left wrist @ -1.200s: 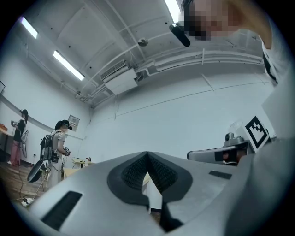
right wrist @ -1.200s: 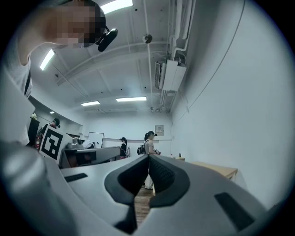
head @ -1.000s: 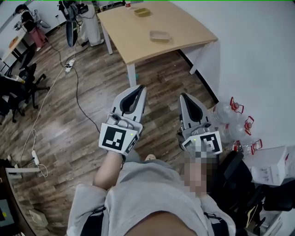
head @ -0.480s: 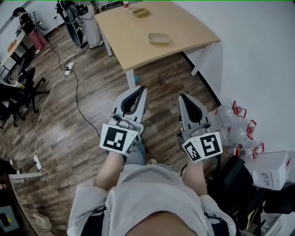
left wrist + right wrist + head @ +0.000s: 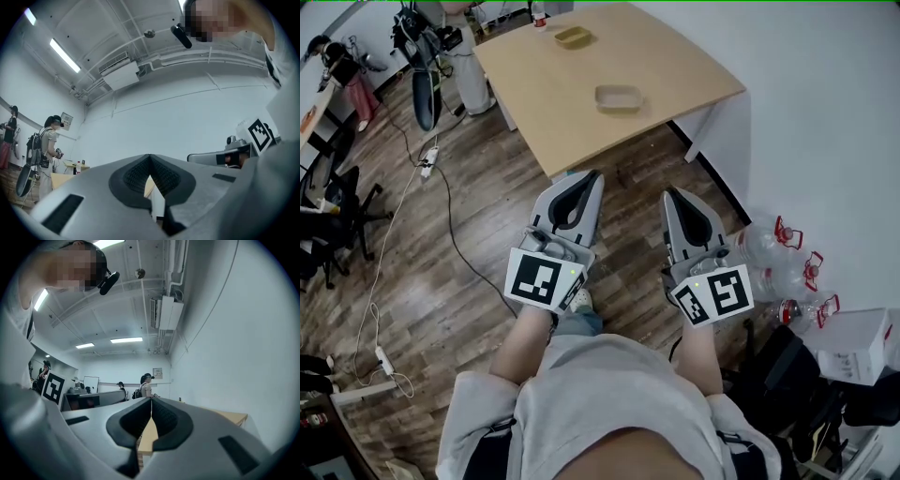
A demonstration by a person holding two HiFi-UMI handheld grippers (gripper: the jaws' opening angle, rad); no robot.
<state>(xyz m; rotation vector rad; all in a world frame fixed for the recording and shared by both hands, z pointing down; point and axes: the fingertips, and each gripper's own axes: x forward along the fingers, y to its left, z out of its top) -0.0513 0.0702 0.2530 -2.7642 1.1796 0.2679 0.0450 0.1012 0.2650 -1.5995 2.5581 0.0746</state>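
Pale wood marked my landmark: a table (image 5: 675, 66) ahead of both grippers. In the head view I held the left gripper (image 5: 592, 175) just short of the table's near edge. Its jaws were clenched together at the tips, with nothing between them. The right gripper (image 5: 669, 194) sat beside it, a little further back from that same edge. Its jaws were likewise pressed shut and empty.

On the table, a shallow tan tray (image 5: 619, 97) lay near the near edge, well apart from both grippers. A second tray (image 5: 573, 37) lay toward the table's far side, and a small bottle (image 5: 538, 13) stood beyond it near the far left corner.

Right of the table, a white wall (image 5: 825, 112) ran close to the table's right-hand corner. Clear water bottles (image 5: 769, 248) lay at the wall's foot, just beside the right gripper.

Left of the table spread a wide stretch of wooden floor (image 5: 412, 272), with a power strip (image 5: 428, 157) lying on it. A person (image 5: 459, 56) stood by the table's far left corner.
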